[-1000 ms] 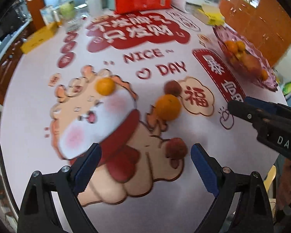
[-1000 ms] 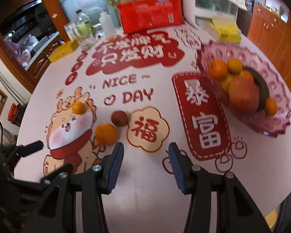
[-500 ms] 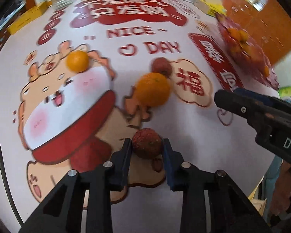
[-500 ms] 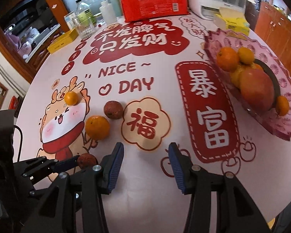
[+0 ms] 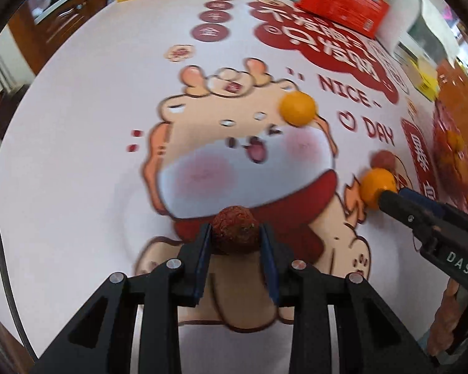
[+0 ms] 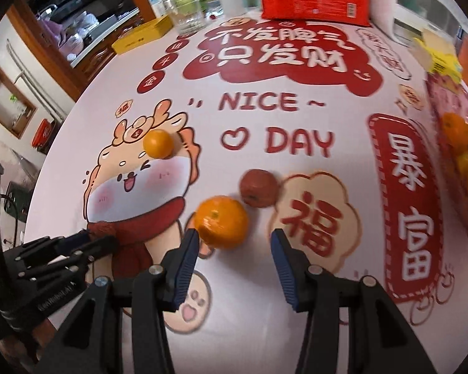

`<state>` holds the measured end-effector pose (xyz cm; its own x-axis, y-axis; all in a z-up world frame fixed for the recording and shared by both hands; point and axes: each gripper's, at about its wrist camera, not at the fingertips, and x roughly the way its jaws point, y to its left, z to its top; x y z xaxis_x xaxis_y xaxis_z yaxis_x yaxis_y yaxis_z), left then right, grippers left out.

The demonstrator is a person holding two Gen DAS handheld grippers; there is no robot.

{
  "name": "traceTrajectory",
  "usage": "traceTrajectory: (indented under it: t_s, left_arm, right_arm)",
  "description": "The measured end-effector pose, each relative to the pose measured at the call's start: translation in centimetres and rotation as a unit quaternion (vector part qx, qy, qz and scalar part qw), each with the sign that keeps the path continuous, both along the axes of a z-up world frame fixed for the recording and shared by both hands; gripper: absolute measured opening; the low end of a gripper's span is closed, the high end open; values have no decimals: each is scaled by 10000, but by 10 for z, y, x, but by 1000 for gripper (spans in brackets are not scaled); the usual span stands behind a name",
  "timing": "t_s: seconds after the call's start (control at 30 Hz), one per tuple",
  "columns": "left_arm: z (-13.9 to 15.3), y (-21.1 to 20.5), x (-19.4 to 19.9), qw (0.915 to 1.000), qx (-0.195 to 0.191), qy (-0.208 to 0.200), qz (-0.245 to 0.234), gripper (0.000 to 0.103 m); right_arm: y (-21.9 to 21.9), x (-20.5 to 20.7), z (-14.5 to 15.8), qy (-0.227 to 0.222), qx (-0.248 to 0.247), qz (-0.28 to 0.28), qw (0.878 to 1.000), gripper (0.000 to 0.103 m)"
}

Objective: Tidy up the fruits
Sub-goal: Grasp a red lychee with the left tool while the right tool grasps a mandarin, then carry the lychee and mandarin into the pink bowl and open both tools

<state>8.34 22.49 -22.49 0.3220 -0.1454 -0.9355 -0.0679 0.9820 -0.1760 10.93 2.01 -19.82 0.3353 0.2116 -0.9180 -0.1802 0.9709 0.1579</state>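
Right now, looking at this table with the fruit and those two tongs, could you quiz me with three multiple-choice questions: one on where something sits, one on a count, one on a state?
1. Where does the small orange sit?
A. on the cartoon animal's head
B. in the pink bowl
C. on the red packet

2. How many fruits lie loose on the tablecloth, none held?
A. one
B. three
C. five

3. What are the left tongs doing?
A. hanging open
B. clamped on a dark red fruit
C. gripping a bottle

Answers: 1 A, it covers the printed head. 2 B, small orange, big orange, reddish fruit. 3 B, both pads press the dark red fruit.
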Motion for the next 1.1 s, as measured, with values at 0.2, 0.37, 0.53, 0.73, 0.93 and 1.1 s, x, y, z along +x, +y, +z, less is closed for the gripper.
traceTrajectory:
  t_s: [0.2, 0.37, 0.53, 0.73, 0.93, 1.1]
  left_arm:
    - [3, 17, 0, 9999, 97, -39, 109, 29]
    - [6, 24, 1, 9998, 127, -66, 107, 29]
    - [15, 16, 2, 9998, 156, -131, -26, 29]
    - [37, -12, 1, 9989, 160, -295, -326, 29]
    - [74, -62, 2, 9951, 164, -620, -757, 29]
    - [118, -118, 5, 9875, 81, -1048, -1176, 29]
  right_arm:
    - [14, 10, -9, 47, -108, 14, 9999, 48]
    - [15, 12, -9, 4, -178, -43, 9998, 41]
    - [16, 4, -7, 95, -49, 58, 9999, 40]
    - [7, -15, 14, -20, 92, 179, 9998, 40]
    - [-29, -32, 53, -331, 223, 77, 9992, 40]
    - [-73, -48, 95, -827, 162, -109, 9964, 40]
